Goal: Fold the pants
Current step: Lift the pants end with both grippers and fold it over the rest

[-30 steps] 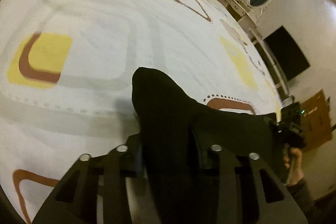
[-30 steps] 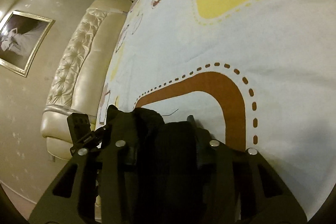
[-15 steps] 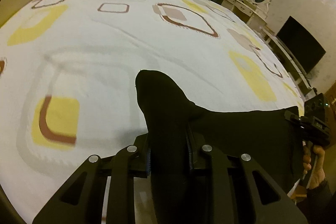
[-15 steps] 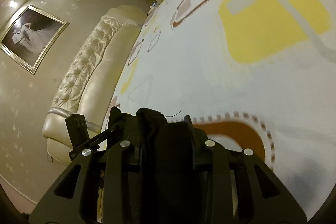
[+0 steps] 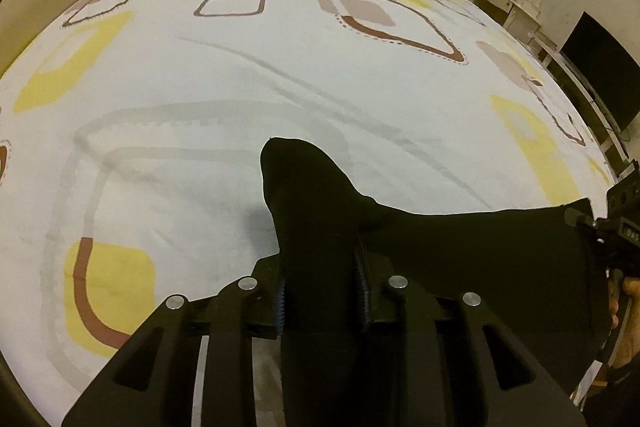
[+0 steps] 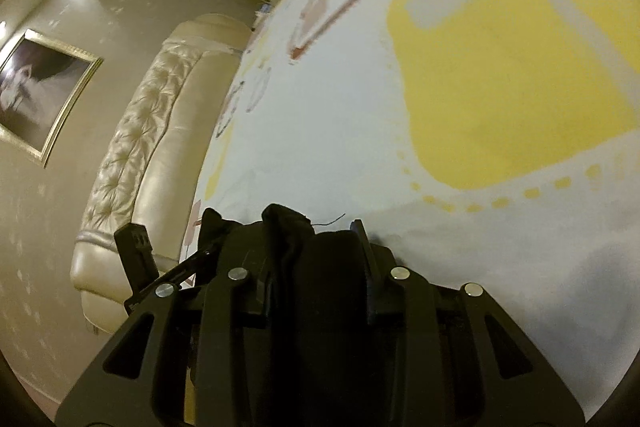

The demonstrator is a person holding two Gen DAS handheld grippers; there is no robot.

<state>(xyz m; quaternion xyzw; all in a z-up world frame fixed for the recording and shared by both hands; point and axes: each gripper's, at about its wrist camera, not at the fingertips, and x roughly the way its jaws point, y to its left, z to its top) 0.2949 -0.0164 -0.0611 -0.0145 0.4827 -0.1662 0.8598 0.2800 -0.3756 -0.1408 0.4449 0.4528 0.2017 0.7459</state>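
Left gripper (image 5: 320, 291): matte black plastic frame, two fingers on paired linkage arms. Four round silver screw heads (image 5: 247, 283) across the linkage, two per side. Triangular cut-outs in the outer arms. Finger pads (image 5: 280, 301) ribbed, blue-tinted along the inner edge.

Right gripper (image 6: 316, 259): same black build, four silver screws, same cut-outs, a blue pad edge at the right finger.

Hand (image 5: 624, 307) at the right edge of the left wrist view, dark sleeve cuff (image 5: 628, 375) below it.
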